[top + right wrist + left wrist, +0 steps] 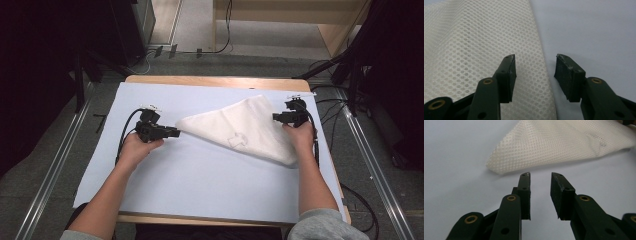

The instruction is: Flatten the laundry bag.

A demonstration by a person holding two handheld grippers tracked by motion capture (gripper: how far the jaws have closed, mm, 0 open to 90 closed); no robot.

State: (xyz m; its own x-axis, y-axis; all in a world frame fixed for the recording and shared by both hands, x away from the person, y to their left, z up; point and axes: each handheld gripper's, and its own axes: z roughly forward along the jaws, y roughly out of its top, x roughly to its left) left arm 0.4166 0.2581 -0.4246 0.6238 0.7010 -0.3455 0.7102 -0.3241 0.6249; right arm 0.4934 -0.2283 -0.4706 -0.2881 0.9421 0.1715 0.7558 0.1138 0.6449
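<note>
A white mesh bag (242,129) lies flat on the pale blue sheet (200,175) that covers the tabletop (215,81), toward the far right of the sheet. It is folded into a rough triangle, with one corner pointing left and its broad end toward my right side. A small dark mark shows on its near face; I cannot tell what it is. The bag looks flat, and I cannot tell whether anything is inside it.

My left gripper (172,133) rests on the sheet at the left, held in my left hand (135,147), aimed right at the bag's pointed corner. In the left gripper view its fingers (525,192) stand a little apart with nothing between them, and the mesh corner (499,166) lies just beyond the tips, not touching.

My right gripper (276,117) sits at the bag's far right edge, held in my right hand (300,135), pointing left. In the right gripper view its fingers (507,75) are spread wide and hold nothing; the left finger is over the mesh (474,45), the right finger over bare sheet, so the bag's edge runs between them.

Dark cables trail from both grippers.
</note>
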